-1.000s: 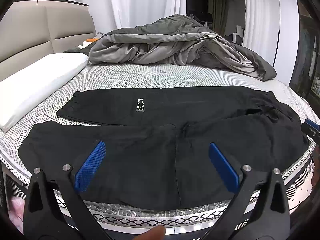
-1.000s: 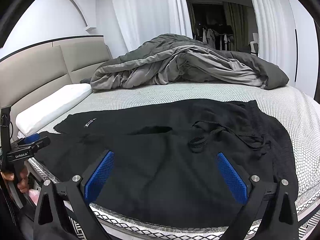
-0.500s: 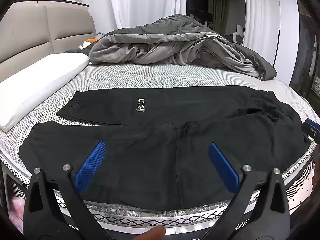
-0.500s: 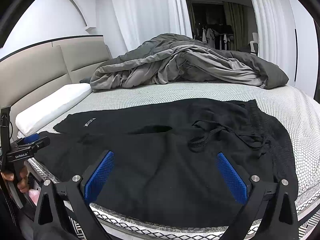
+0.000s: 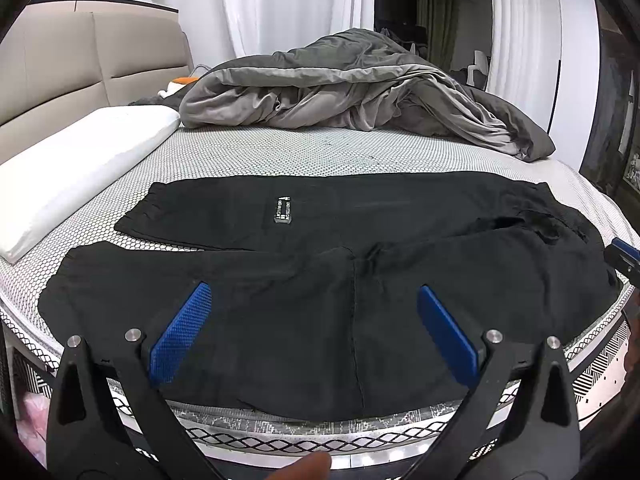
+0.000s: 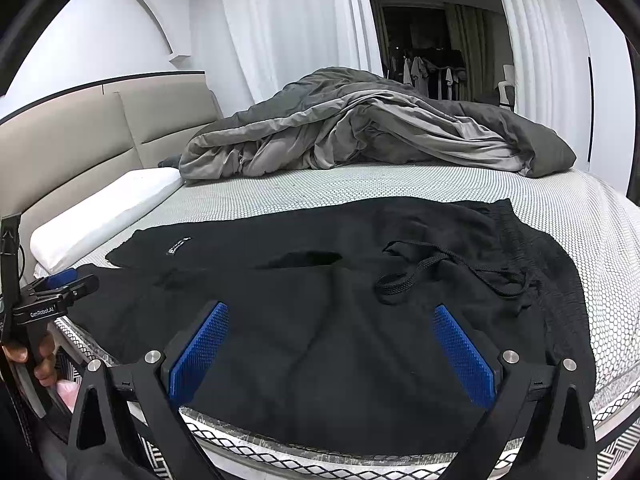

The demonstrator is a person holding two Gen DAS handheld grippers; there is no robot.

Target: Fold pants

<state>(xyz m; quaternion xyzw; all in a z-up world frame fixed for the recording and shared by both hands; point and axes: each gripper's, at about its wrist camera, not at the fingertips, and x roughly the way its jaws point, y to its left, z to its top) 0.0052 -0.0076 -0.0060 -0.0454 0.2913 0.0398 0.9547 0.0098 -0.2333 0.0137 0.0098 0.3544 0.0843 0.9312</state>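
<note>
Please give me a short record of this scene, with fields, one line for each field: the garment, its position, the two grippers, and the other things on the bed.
garment: black pants, drawstring visible at the waist
position: spread flat on the mattress, both legs apart, not yet folded
left gripper: open, above the near leg, holding nothing
right gripper: open, holding nothing
other things: white pillow, grey duvet bunched at the far side

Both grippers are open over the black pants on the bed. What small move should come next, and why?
Probably lower the left gripper and right gripper to pinch the near leg's edge: the pants lie flat, legs side by side, unfolded, and neither gripper holds cloth.
</note>
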